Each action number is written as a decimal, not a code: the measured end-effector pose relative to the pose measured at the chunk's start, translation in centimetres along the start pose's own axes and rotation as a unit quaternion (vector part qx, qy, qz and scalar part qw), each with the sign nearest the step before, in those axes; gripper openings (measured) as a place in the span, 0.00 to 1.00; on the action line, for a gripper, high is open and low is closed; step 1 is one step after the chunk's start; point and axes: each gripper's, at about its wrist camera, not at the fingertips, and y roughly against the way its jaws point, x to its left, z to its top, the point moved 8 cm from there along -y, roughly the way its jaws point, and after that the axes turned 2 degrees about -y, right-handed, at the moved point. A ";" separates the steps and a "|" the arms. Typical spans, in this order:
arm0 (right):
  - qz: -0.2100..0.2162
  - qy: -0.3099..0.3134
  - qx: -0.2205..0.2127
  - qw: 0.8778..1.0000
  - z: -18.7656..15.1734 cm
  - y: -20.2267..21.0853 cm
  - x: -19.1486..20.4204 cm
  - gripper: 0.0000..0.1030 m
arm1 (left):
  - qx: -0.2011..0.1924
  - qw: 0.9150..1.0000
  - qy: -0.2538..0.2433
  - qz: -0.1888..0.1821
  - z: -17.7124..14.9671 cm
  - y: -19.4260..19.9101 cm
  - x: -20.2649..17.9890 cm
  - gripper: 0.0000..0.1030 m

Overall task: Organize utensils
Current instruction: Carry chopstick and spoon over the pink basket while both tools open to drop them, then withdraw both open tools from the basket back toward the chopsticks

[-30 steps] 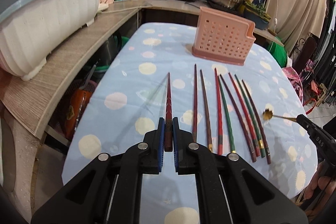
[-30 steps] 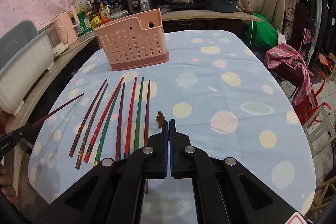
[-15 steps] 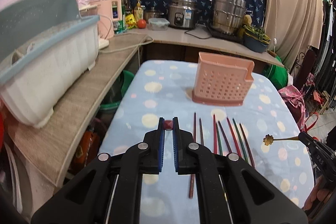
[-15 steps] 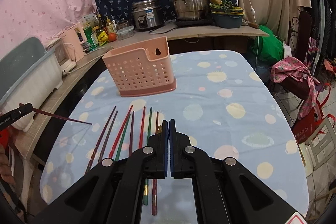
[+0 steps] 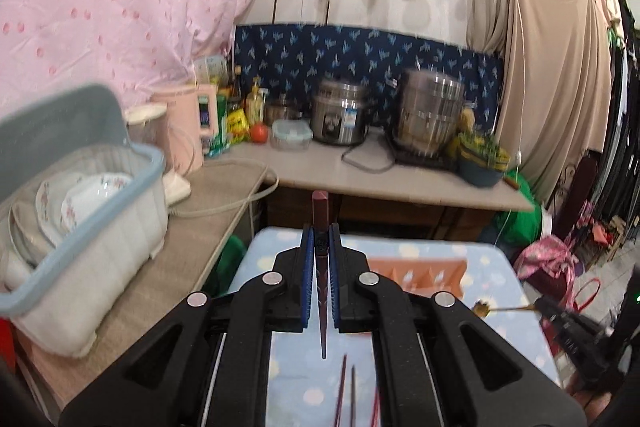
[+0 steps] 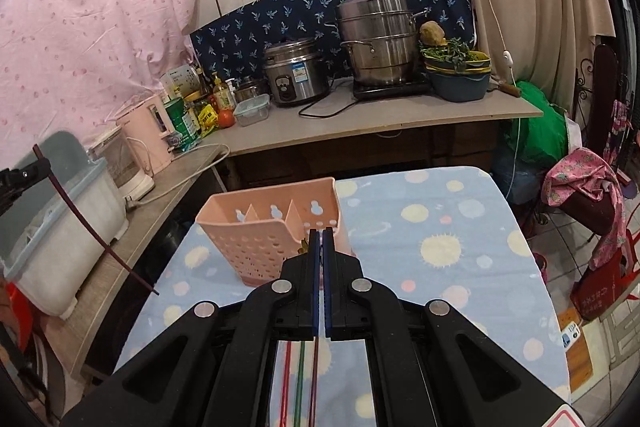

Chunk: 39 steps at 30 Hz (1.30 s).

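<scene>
My left gripper is shut on a dark red chopstick, held upright high over the table; the same chopstick shows at the left of the right wrist view, tip pointing down. My right gripper is shut on a thin gold utensil with a flower-shaped end, mostly hidden between its pads in its own view. The pink perforated utensil holder stands on the blue dotted tablecloth, just beyond my right gripper. Several red and green chopsticks lie on the cloth below the grippers.
A white dish tub with a blue rim holding plates sits on the wooden side counter at the left. The back counter carries a rice cooker, a steel steamer pot, bottles and a basin. A chair with pink cloth stands to the right.
Both grippers have risen and tilted up away from the table. The left one has swung its chopstick from pointing forward to upright. The right one has moved closer to the pink holder.
</scene>
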 end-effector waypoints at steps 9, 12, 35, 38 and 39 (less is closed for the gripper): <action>0.003 -0.008 0.020 1.000 2.9 -5.7 0.0 0.02 | -0.067 0.997 0.004 -0.028 6.7 -1.8 -3.5 0.07; 0.000 -0.004 0.031 1.000 2.5 -7.3 0.2 0.01 | -0.066 0.997 0.004 -0.037 6.7 -3.7 -4.5 0.07; 0.007 -0.001 0.027 1.000 0.9 -8.0 0.2 0.15 | 0.014 1.000 0.013 -0.008 -0.7 -12.2 -3.6 0.40; 0.017 -0.005 0.021 1.000 0.4 -5.8 0.5 0.23 | 0.013 1.000 0.007 -0.004 -1.4 -10.3 -3.2 0.49; 0.019 -0.004 0.020 1.000 0.1 -4.9 0.6 0.24 | 0.016 1.000 0.004 -0.002 -1.8 -9.7 -3.0 0.49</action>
